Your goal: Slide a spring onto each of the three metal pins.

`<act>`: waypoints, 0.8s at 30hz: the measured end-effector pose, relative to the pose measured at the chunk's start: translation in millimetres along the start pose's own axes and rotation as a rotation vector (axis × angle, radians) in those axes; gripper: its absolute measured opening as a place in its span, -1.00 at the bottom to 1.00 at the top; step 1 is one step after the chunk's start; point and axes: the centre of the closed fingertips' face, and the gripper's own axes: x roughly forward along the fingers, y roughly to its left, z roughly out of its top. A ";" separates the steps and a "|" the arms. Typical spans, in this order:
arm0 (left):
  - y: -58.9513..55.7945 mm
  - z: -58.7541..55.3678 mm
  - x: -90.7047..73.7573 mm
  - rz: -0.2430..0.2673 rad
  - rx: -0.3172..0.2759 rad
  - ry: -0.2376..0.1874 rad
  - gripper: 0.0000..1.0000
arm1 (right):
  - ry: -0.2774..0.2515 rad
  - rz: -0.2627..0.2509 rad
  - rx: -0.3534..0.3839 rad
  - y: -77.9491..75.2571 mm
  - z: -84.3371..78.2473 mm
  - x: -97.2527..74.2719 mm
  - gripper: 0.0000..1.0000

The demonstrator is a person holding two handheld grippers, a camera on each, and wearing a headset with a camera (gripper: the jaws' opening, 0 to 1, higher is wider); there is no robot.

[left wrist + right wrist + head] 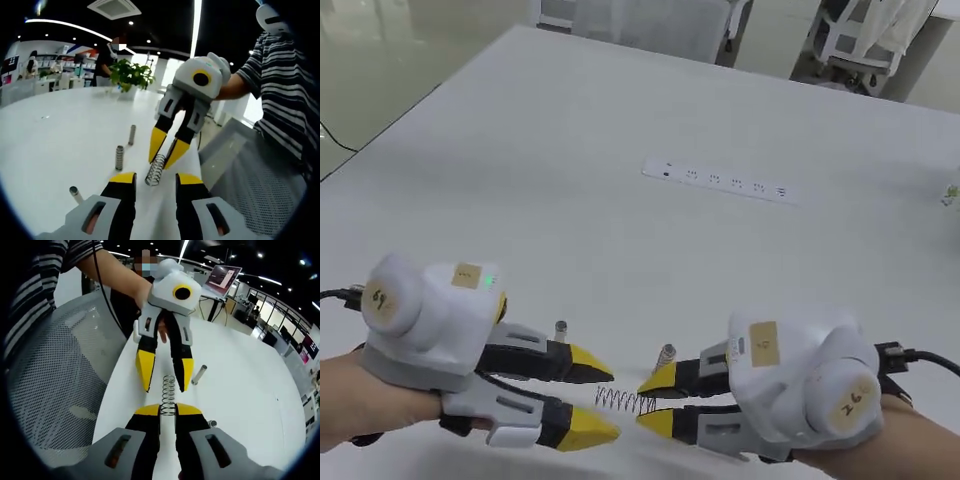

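Bottom of the head view: the right gripper (pixel 640 403) is clenched on one end of a spring (pixel 625 402) and holds it roughly level, low over the table (pixel 620 130). The spring's free end points toward the frame's left. The left gripper (pixel 613 403) meets it tip to tip with its jaws spread, and the free end reaches into the gap between them. Whether it touches either jaw cannot be told.

Just above the left gripper's upper jaw stands a bare pin (pixel 560 331), upright, with nothing on it. To its right, just above the right gripper, a second pin (pixel 666 354) wears coils. In the left gripper view a third pin (pixel 132 135), also coiled, stands higher in the frame, past the second. Farther up the head view a white power strip (pixel 720 182) lies on the table, and chairs (pixel 650 25) line the top edge.

Two of the three pins appear done, and the last spring is in hand. It seems to be passing between the grippers, or being steadied by them. The next move likely calls for tipping the spring upright, centring its open end over the bare pin's top and lowering it straight down. The coil looks likely to flex, so any pinch from the left gripper should be light.
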 end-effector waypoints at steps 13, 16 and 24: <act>-0.8 8.9 4.1 -0.010 -0.001 -0.048 -0.87 | -0.021 0.004 -0.002 -0.3 5.1 -3.5 -0.85; -2.1 7.4 4.3 -0.015 0.003 -0.047 -0.89 | -0.024 0.009 0.000 0.9 5.0 -3.8 -0.85; -4.2 6.9 5.9 -0.027 0.012 -0.048 -0.91 | -0.029 0.012 0.012 1.7 3.5 -5.7 -0.85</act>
